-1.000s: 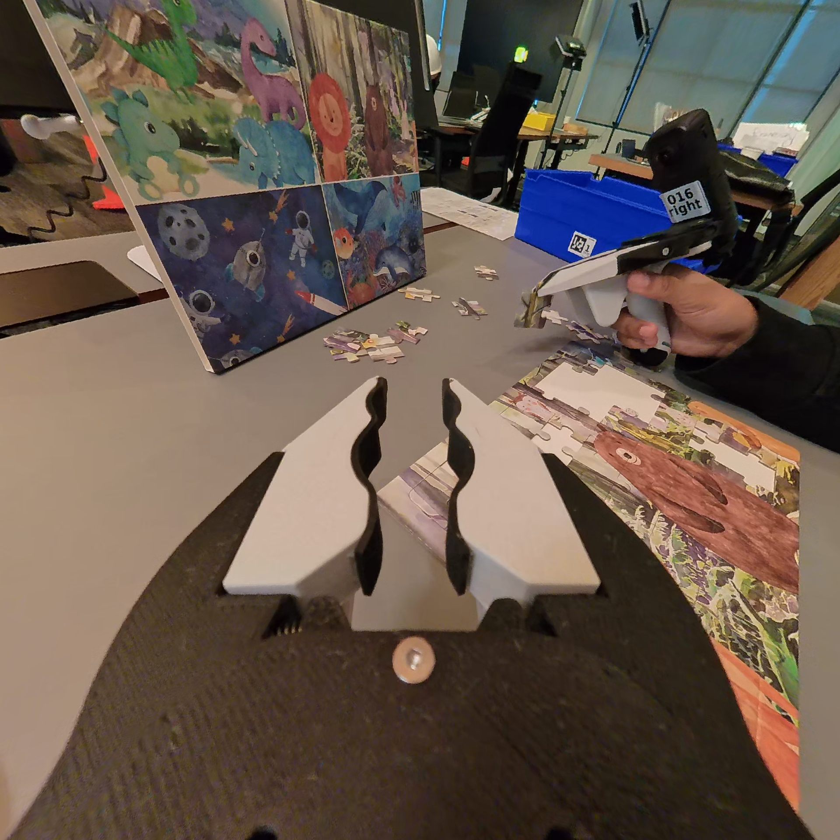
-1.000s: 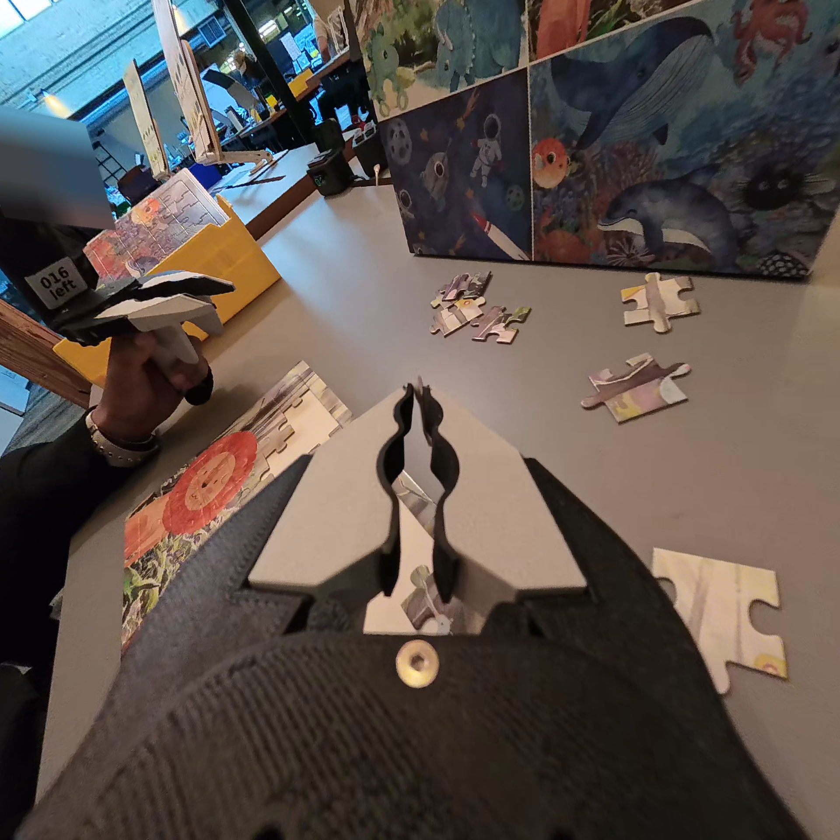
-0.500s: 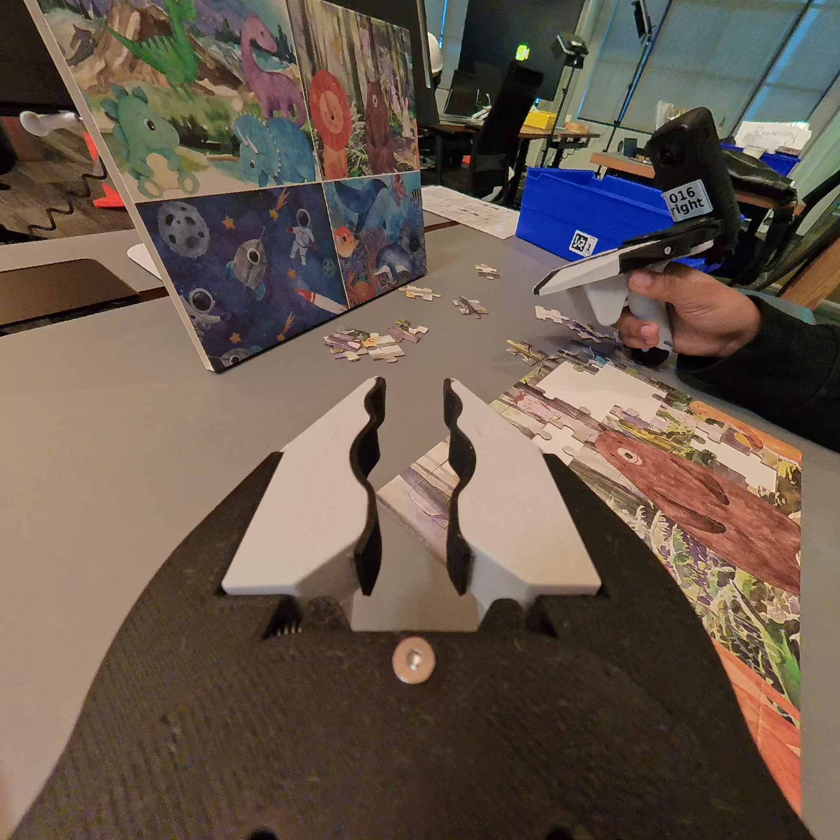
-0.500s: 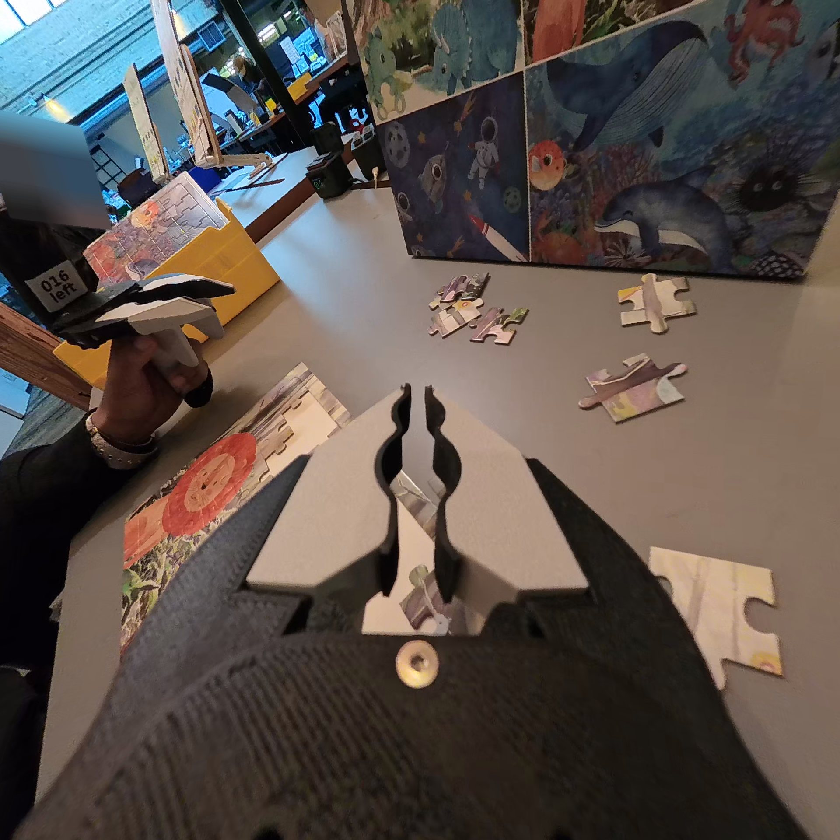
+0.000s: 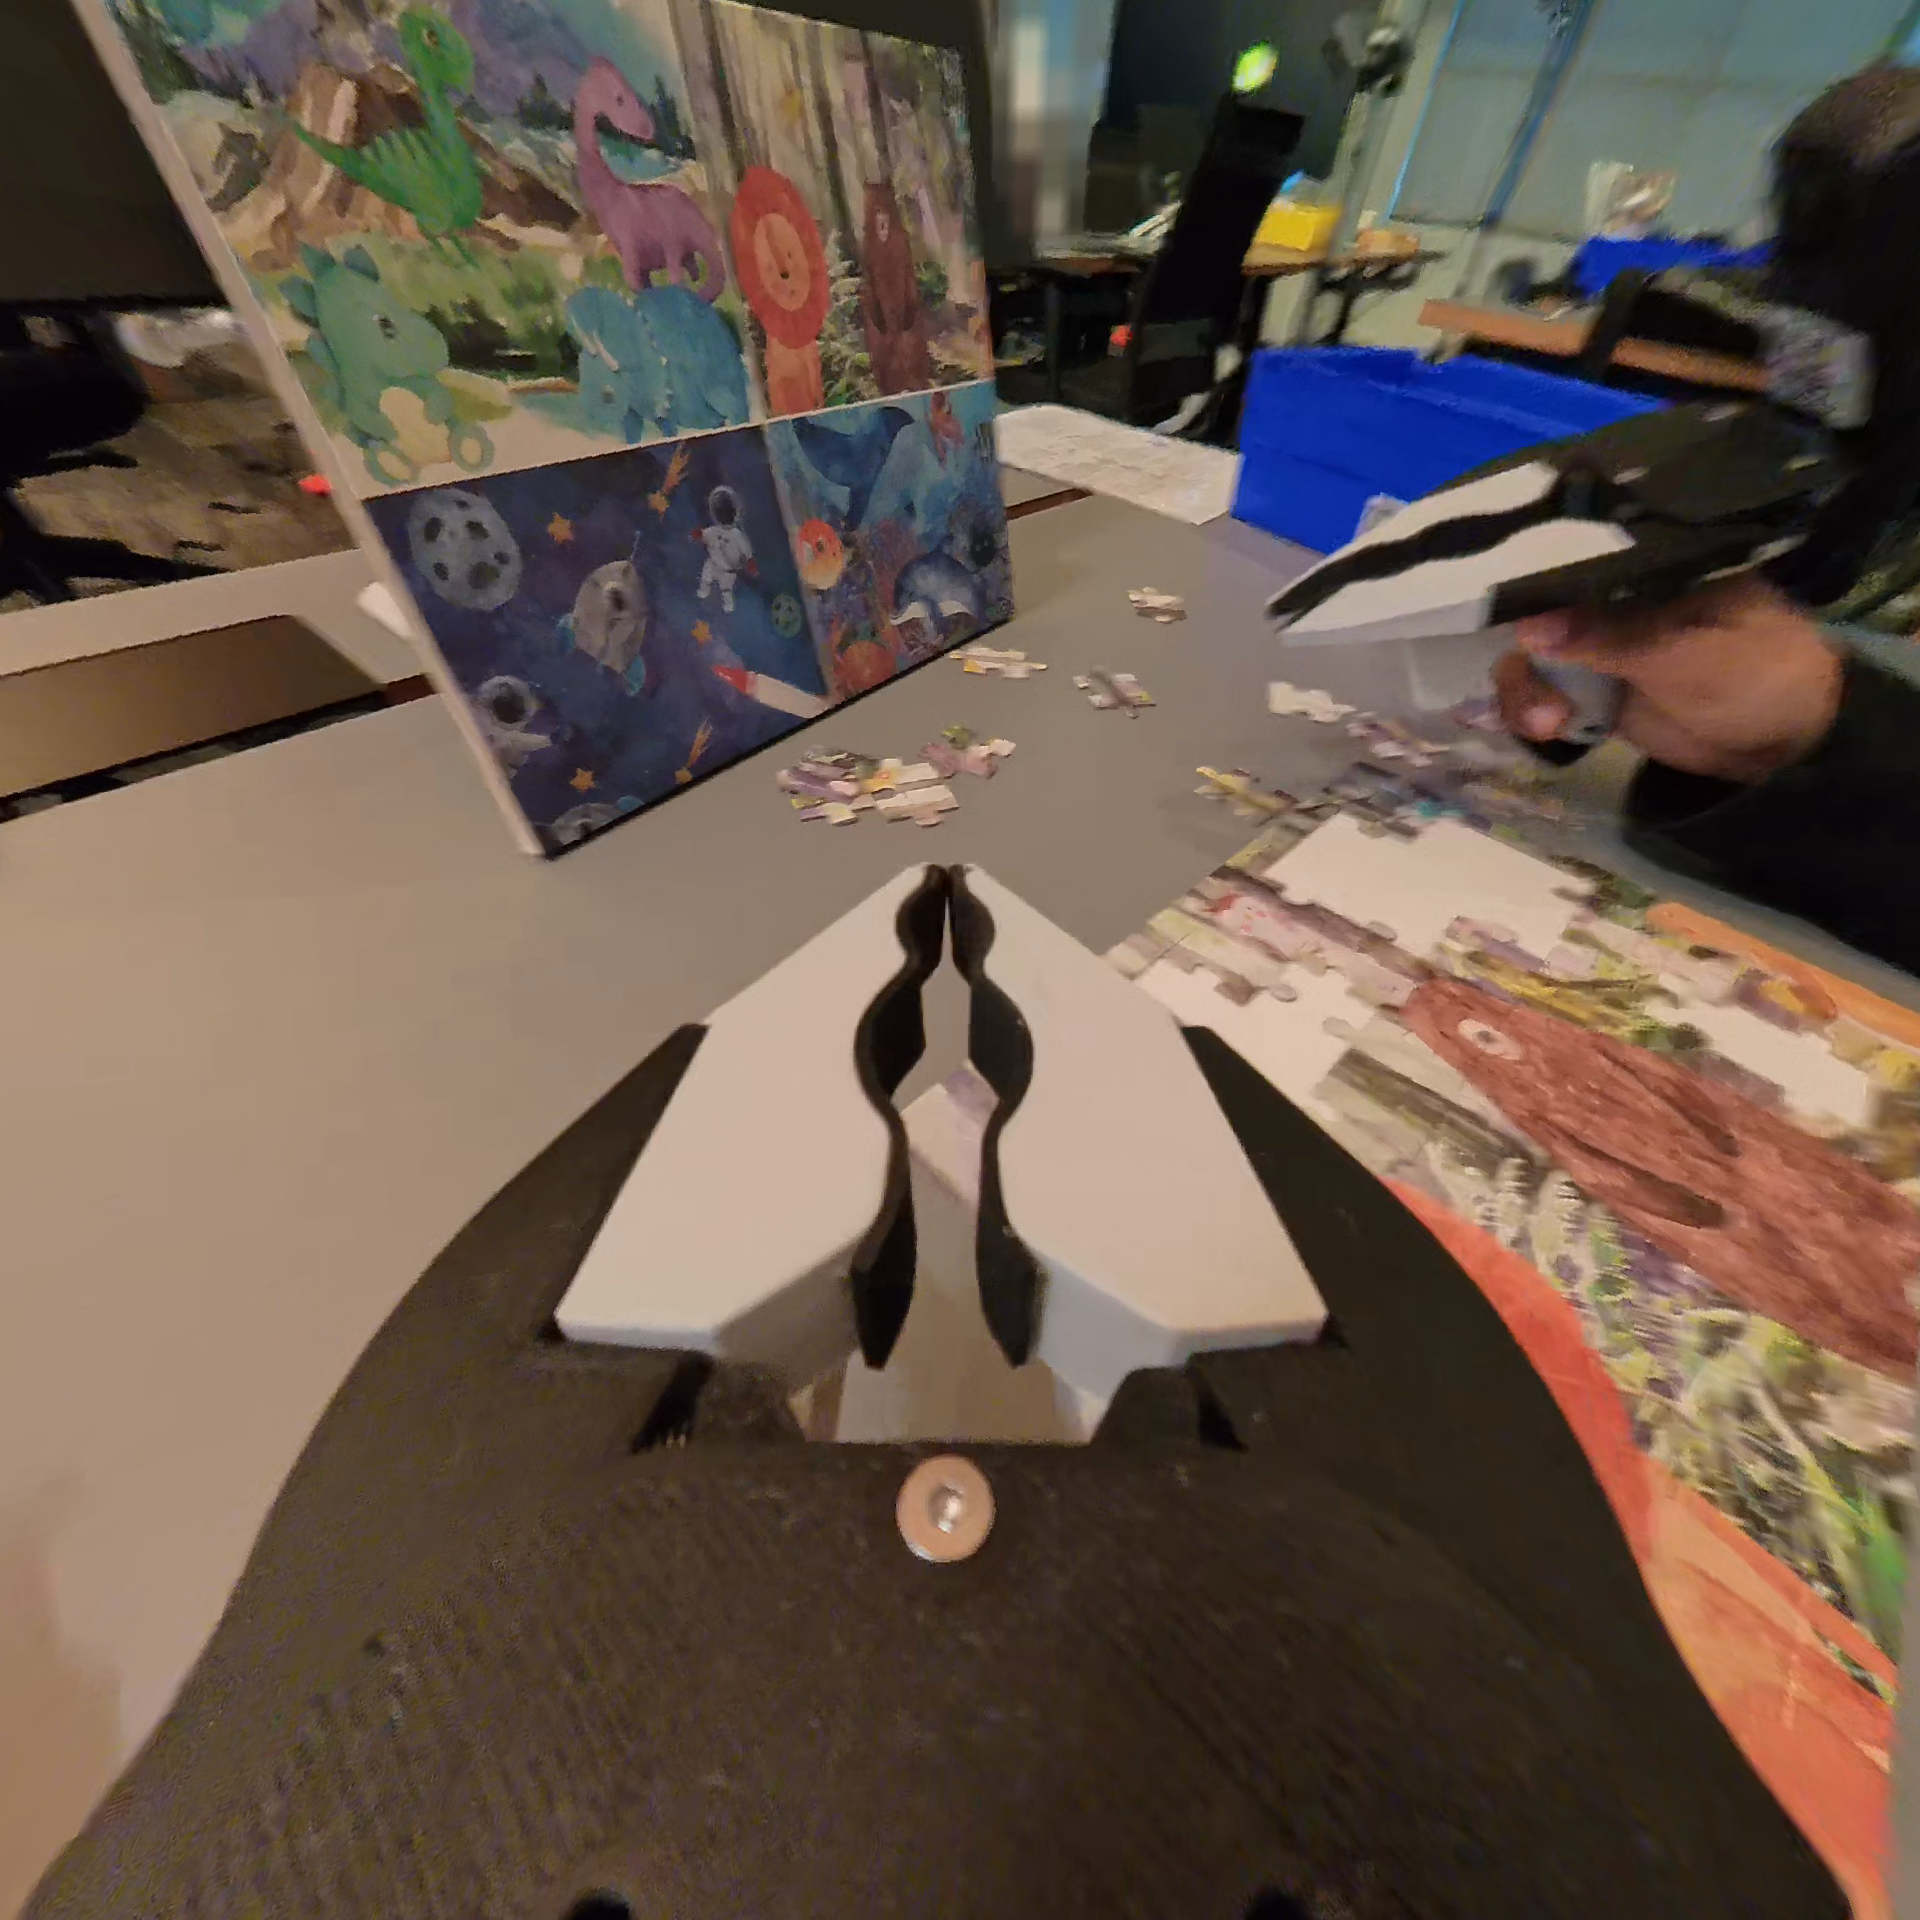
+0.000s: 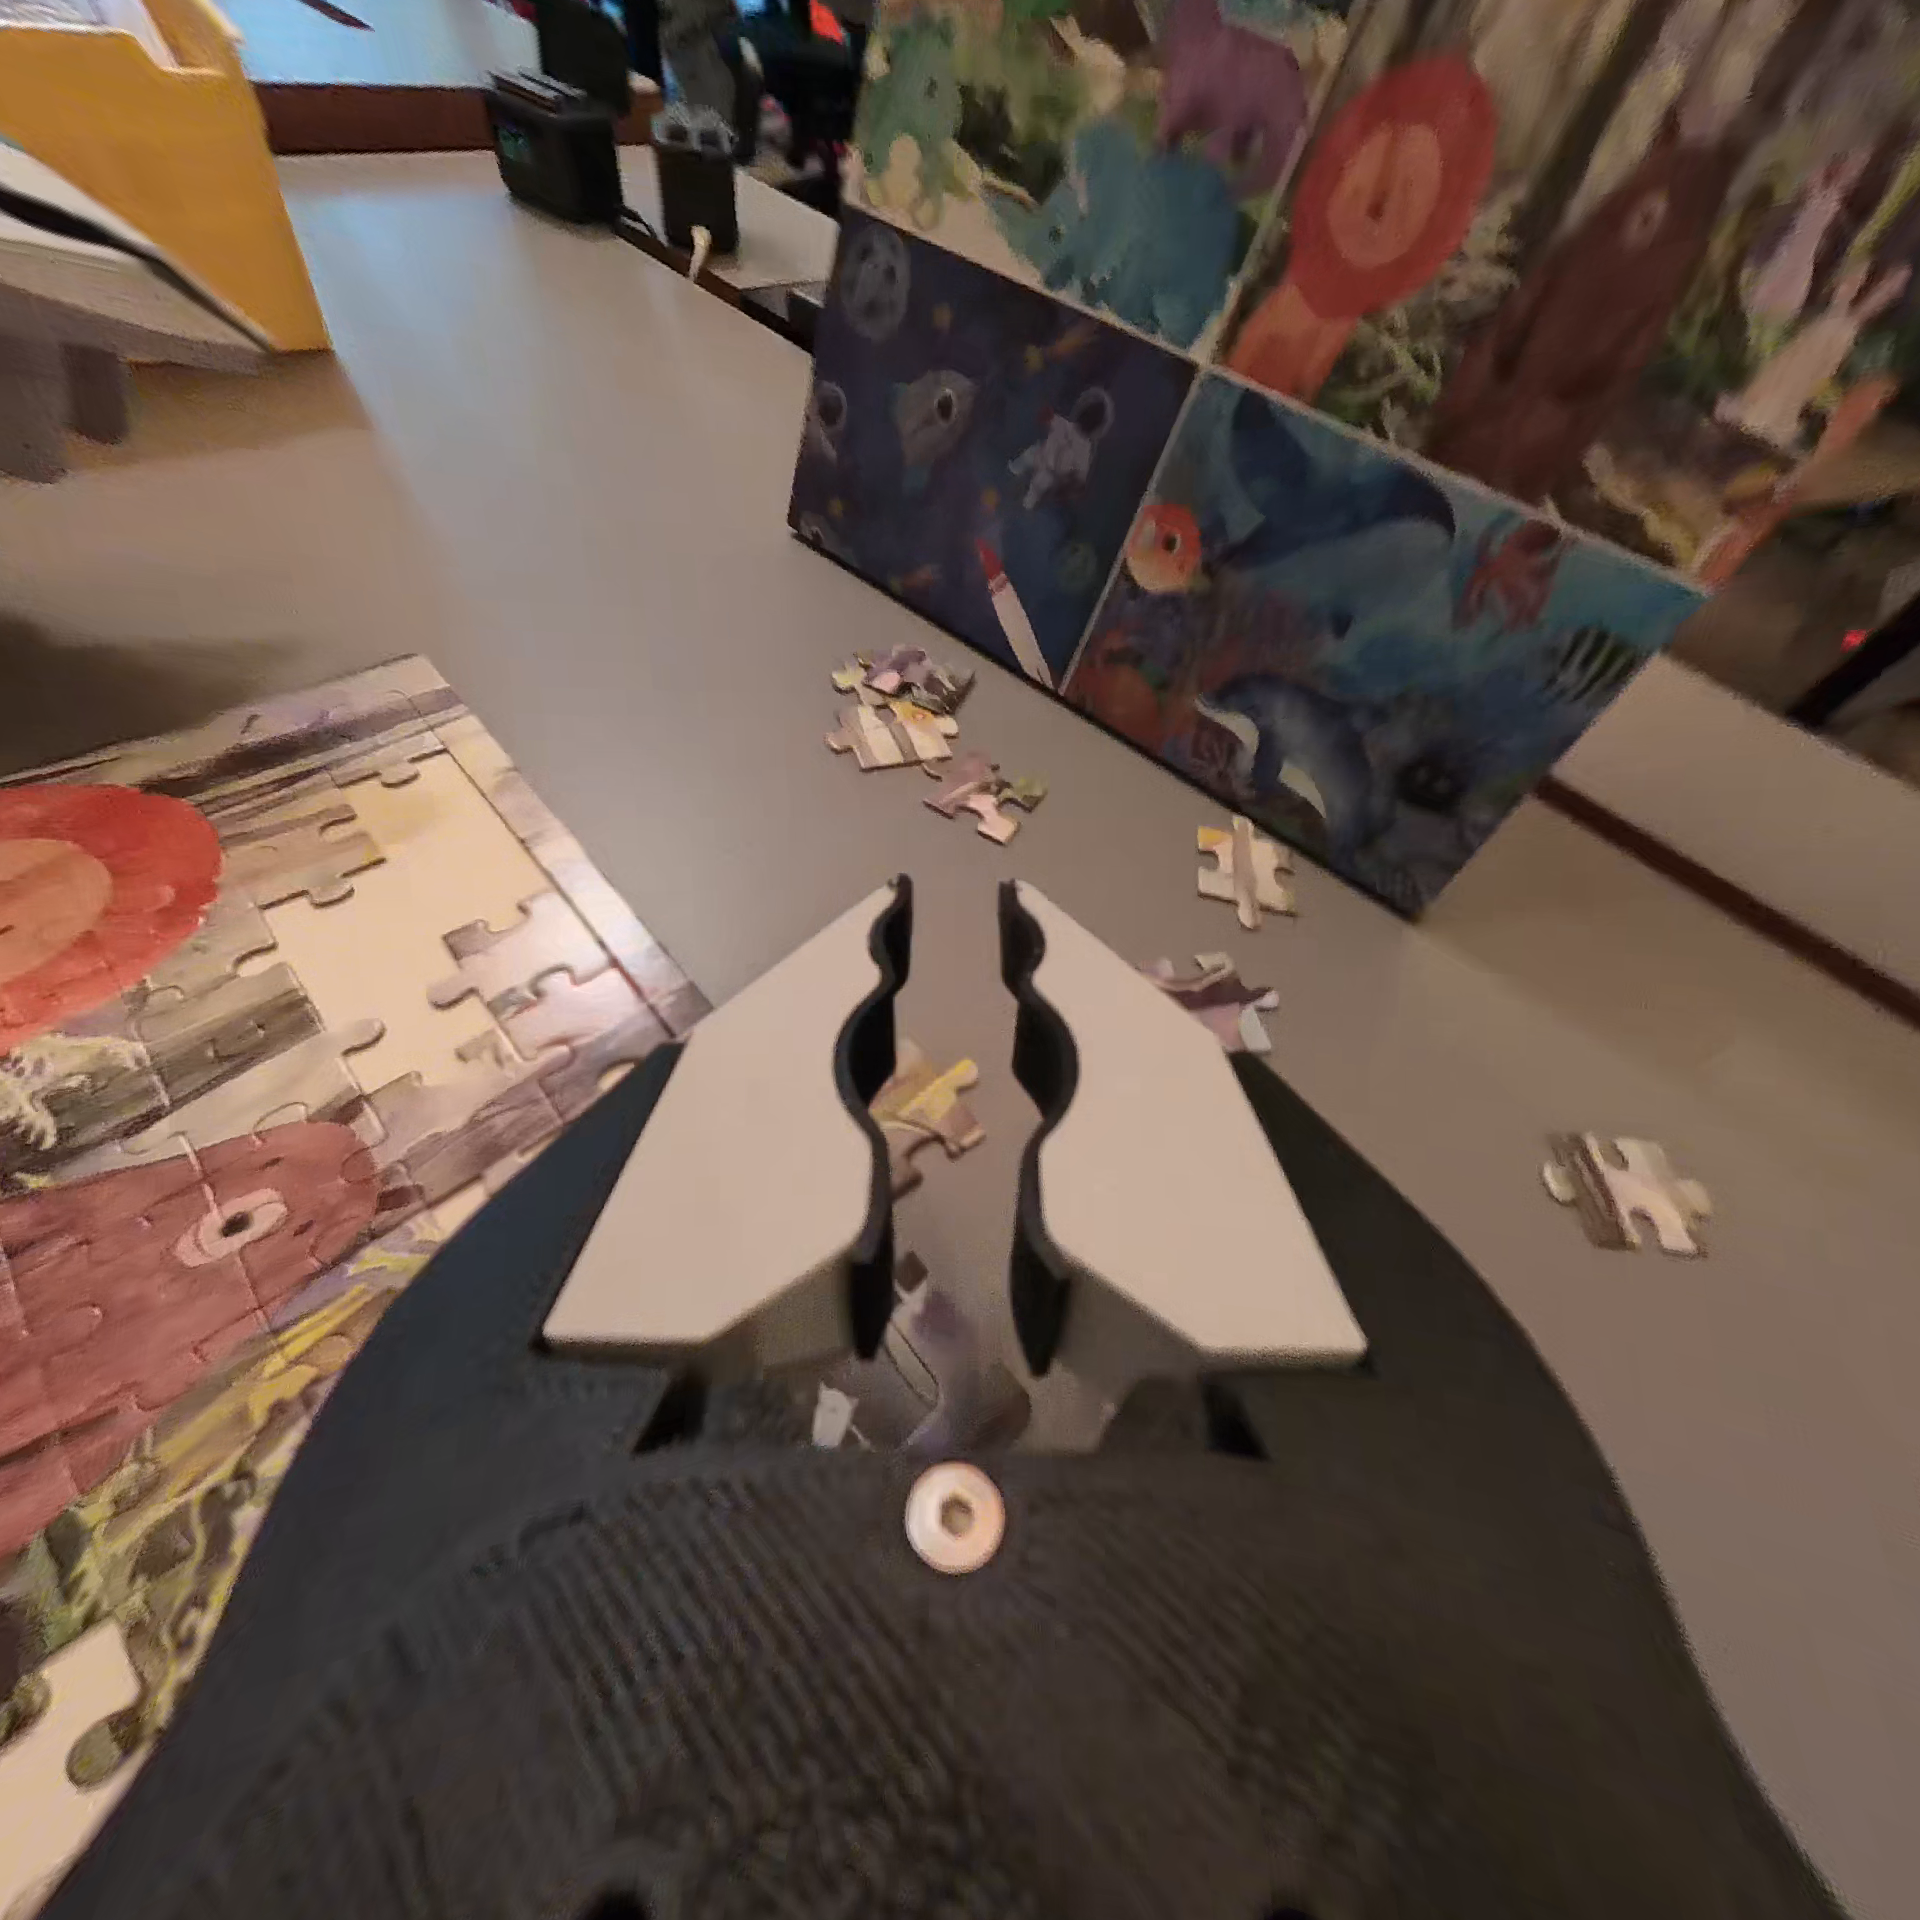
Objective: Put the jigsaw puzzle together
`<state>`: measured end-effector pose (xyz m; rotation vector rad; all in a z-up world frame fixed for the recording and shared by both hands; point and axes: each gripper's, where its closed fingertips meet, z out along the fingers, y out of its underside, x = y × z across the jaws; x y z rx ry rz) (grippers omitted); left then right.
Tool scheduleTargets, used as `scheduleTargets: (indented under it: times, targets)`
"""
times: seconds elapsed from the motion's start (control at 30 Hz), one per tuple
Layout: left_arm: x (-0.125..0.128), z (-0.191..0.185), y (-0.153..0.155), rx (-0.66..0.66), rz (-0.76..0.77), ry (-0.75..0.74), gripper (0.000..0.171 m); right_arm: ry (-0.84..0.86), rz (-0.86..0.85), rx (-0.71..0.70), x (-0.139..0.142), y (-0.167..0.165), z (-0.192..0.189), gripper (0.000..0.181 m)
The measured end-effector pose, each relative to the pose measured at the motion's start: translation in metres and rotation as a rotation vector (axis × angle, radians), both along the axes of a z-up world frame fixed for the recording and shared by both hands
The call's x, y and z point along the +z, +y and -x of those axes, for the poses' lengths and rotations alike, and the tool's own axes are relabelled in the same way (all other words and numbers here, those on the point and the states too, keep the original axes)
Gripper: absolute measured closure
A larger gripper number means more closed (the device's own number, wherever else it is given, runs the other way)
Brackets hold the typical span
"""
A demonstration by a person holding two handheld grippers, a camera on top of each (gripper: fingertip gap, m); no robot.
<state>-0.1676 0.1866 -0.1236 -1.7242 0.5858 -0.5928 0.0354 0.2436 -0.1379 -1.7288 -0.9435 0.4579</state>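
Note:
The partly assembled jigsaw puzzle, with a brown bear and a lion, lies flat on the grey table. It also shows in the right wrist view. My left gripper is shut with nothing between its tips, over the puzzle's near left corner. My right gripper is open and empty, above a loose piece beside the puzzle's edge. In the left wrist view the right gripper is held in a hand above the puzzle's far end. Loose pieces lie scattered beyond it.
A propped picture board of sample pictures stands behind the loose pieces; it also shows in the right wrist view. More single pieces lie to the right. A blue bin and a yellow bin stand at the table's edges. My right gripper is the nearer one to the loose piece: about 8 centimeters, against 25 centimeters. It turns up in the left wrist view as well.
My left gripper has shut. My right gripper let go of a puzzle piece, opened wider, rose and swung to the right, so both views are now blurred.

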Motion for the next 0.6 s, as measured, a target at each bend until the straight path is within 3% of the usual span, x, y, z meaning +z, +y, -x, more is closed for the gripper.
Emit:
scheduleTargets:
  times: [0.13,0.2,0.3,0.47,0.6]
  targets:
    - [-0.013,0.037,0.020,0.296,-0.010,0.219,0.171,-0.003,-0.066,0.031,0.007,-0.006,0.010,0.130]
    - [-0.016,0.051,0.024,0.392,-0.025,0.321,0.171,-0.028,-0.138,0.034,0.012,-0.007,0.011,0.113]
    - [-0.017,0.065,0.029,0.509,-0.050,0.441,0.171,-0.044,-0.253,0.039,0.024,-0.012,0.014,0.100]
    - [-0.018,0.080,0.033,0.629,-0.062,0.553,0.171,-0.054,-0.355,0.065,0.037,-0.024,0.027,0.089]
    - [-0.024,0.081,0.039,0.635,-0.007,0.560,0.171,-0.029,-0.429,0.134,0.052,-0.051,0.057,0.107]
